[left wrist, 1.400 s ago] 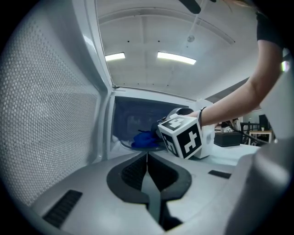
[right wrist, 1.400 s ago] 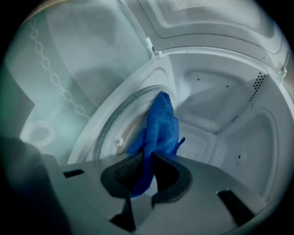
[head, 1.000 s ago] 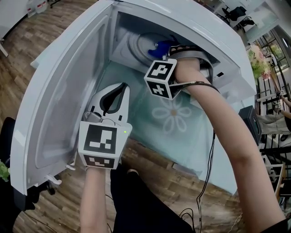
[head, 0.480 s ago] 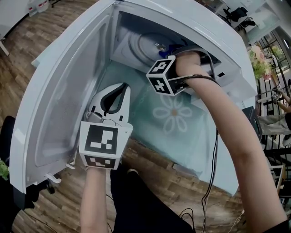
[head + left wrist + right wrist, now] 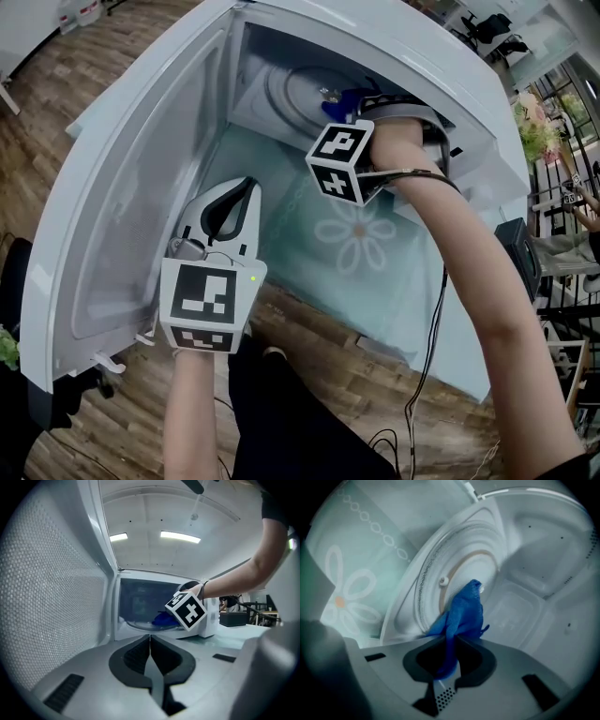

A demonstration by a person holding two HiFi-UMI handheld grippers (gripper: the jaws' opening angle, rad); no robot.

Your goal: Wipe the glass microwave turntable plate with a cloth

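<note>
The glass turntable plate (image 5: 292, 94) lies on the floor of the open white microwave (image 5: 422, 66); in the right gripper view the plate (image 5: 436, 573) fills the middle. My right gripper (image 5: 449, 640) reaches into the cavity, shut on a blue cloth (image 5: 464, 611) that hangs onto the plate. In the head view the cloth (image 5: 343, 98) shows just beyond that gripper's marker cube (image 5: 341, 162). My left gripper (image 5: 251, 184) is outside, in front of the opening beside the door, jaws shut on nothing. Seen from the left gripper (image 5: 150, 637), the cloth (image 5: 161, 618) rests on the plate (image 5: 133, 623).
The microwave door (image 5: 122, 187) stands swung open at the left, close to my left gripper. The microwave sits on a pale green table cover with a flower print (image 5: 356, 234). A black cable (image 5: 437, 309) hangs from my right arm. Wooden floor lies below.
My right gripper has shifted a little with the cloth on the plate, and its cube has turned. The left gripper has drawn slightly back toward me.
</note>
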